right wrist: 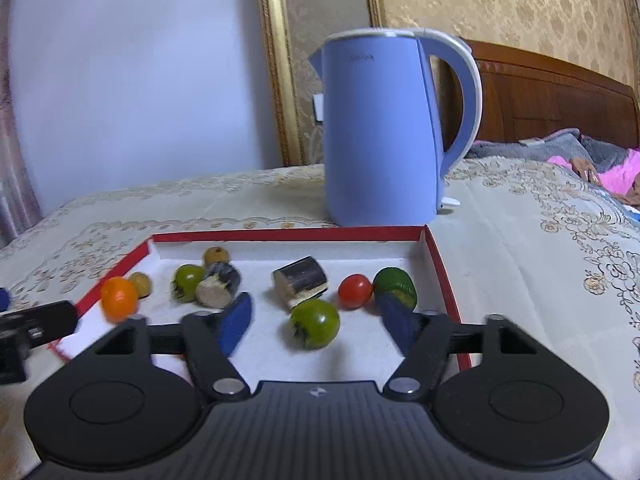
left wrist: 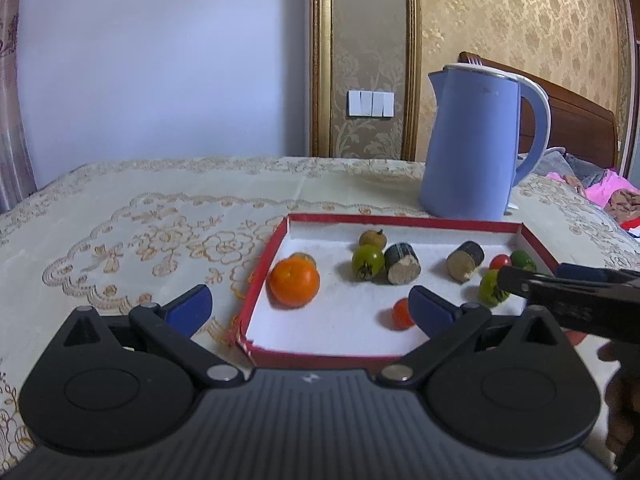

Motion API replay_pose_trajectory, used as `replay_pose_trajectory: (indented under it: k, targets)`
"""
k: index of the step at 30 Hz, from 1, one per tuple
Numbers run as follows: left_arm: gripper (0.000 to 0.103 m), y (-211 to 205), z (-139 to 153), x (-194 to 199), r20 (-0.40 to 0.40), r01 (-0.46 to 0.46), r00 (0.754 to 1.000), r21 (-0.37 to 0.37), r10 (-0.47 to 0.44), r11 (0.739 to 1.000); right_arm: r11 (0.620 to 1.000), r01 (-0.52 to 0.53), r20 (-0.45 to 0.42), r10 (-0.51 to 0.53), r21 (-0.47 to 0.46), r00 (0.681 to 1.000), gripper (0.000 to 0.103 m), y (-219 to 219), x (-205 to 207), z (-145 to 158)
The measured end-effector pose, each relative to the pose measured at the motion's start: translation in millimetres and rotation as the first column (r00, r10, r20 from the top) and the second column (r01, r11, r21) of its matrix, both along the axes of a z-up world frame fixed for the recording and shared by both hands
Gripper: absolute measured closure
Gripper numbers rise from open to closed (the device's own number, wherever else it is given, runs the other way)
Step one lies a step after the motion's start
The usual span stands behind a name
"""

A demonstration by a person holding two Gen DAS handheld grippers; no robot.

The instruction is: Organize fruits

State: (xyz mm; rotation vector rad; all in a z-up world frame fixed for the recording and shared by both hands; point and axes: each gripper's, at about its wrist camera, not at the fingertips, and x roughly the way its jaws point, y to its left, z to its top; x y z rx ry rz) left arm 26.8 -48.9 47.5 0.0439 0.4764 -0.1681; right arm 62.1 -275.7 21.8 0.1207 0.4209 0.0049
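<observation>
Where the left wrist view looks out, the left gripper (left wrist: 310, 306) is held open, an orange (left wrist: 295, 282) lying just ahead inside the red-rimmed tray (left wrist: 262, 276) — from the right wrist, the right gripper (right wrist: 316, 318) is spread open around a green fruit (right wrist: 315, 324), untouched

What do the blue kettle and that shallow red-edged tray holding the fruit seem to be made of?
The kettle looks like matte blue plastic with a white rim and handle edge; its surface shows soft, even shine, no metal glint. The tray seems to be cardboard, a box lid perhaps: thin red walls, and a frayed near corner in the left wrist view. Its white lining looks slightly fuzzy, possibly foam or felt.
</observation>
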Motion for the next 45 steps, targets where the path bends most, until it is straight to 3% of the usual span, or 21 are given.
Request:
replay_pose_trajectory:
  k: [7, 13, 16, 23, 35, 45]
  targets:
    - [0.0, 7.4, -11.1, -6.2, -0.042, 0.009, 0.999, -0.02, -0.01, 1.0, 0.997, -0.046, 0.036, 0.049, -0.066, 0.998, 0.012, 12.8, -45.5, 4.9]
    - [0.0, 8.8, -20.8, -8.3, -0.061, 0.013, 0.998, 0.003, -0.013, 1.0, 0.996, -0.041, -0.016, 0.04, -0.074, 0.999, 0.011, 14.2, -63.3, -5.2]
    - [0.0, 7.7, -24.6, -9.0, -0.077, 0.018, 0.997, 0.007, -0.018, 1.0, 0.996, -0.056, -0.049, 0.052, -0.073, 0.997, 0.006, 14.5, -67.2, -10.5]
    - [0.0, -3.8, -32.0, -11.5, -0.103, 0.039, 0.994, 0.03, -0.035, 0.999, 0.989, -0.026, -0.083, 0.014, -0.145, 0.996, 0.004, 19.3, -67.9, -18.3]
    - [0.0, -16.7, -42.4, -6.2, -0.133, 0.056, 0.99, 0.056, -0.048, 0.997, 0.988, -0.075, -0.194, 0.048, -0.136, 0.98, 0.004, 17.9, -49.3, -34.2]
    - [0.0, -19.6, -48.6, -1.8, -0.163, 0.071, 0.985, 0.064, -0.06, 0.995, 0.99, -0.066, -0.222, 0.037, -0.126, 0.974, 0.0, 16.1, -43.8, -39.6]
